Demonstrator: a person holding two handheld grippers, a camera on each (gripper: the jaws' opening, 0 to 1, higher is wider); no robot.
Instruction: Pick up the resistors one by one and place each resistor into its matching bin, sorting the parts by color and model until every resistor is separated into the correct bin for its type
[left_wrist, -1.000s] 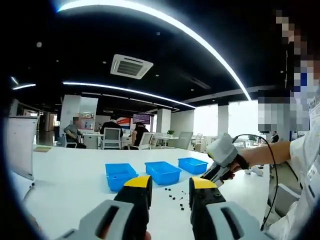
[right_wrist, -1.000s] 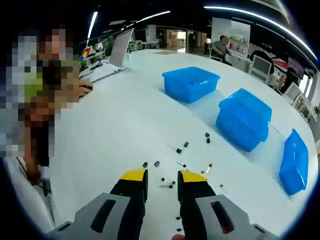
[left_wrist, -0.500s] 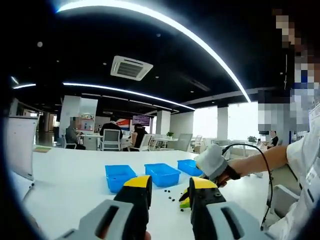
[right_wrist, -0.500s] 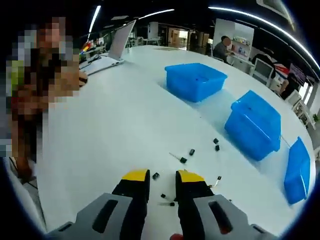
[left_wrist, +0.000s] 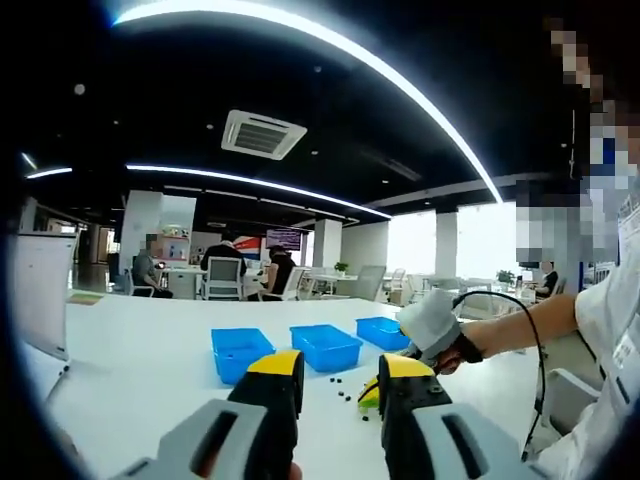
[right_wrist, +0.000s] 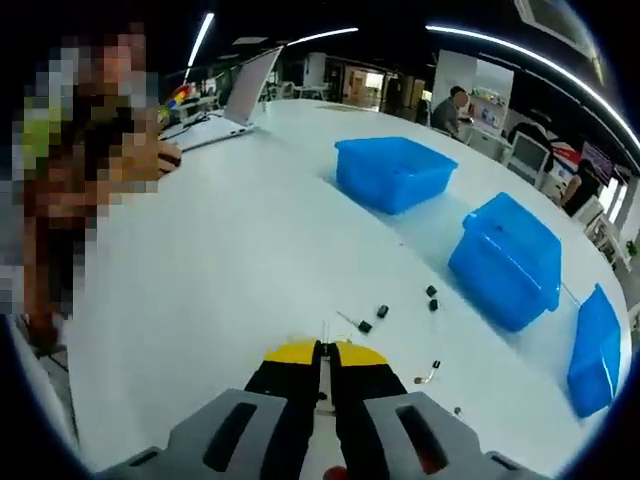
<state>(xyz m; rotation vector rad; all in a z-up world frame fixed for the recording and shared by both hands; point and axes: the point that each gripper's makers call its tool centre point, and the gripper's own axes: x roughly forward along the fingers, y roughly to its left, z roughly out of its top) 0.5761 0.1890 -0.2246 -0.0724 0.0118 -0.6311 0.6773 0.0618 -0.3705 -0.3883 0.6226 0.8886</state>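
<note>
In the right gripper view my right gripper (right_wrist: 322, 352) is shut low over the white table, and a thin wire lead of a resistor (right_wrist: 322, 330) sticks out from between its yellow tips. Loose small dark resistors (right_wrist: 365, 326) lie just beyond it. Three blue bins stand behind: near-left bin (right_wrist: 393, 170), middle bin (right_wrist: 505, 260), far-right bin (right_wrist: 592, 350). In the left gripper view my left gripper (left_wrist: 340, 375) is held up, open, with nothing between its jaws. The right gripper (left_wrist: 368, 392) comes in there from the right, tip down by the scattered resistors (left_wrist: 340, 385), before the bins (left_wrist: 325, 345).
An open laptop (right_wrist: 240, 95) sits at the table's far left edge beside a seated person. White table (right_wrist: 220, 260) stretches bare to the left of the parts. A cable (left_wrist: 500, 300) runs from the right gripper. People sit at desks in the background.
The right gripper's jaws, open over the loose resistors before, have shut on one resistor. The left gripper stays as it was.
</note>
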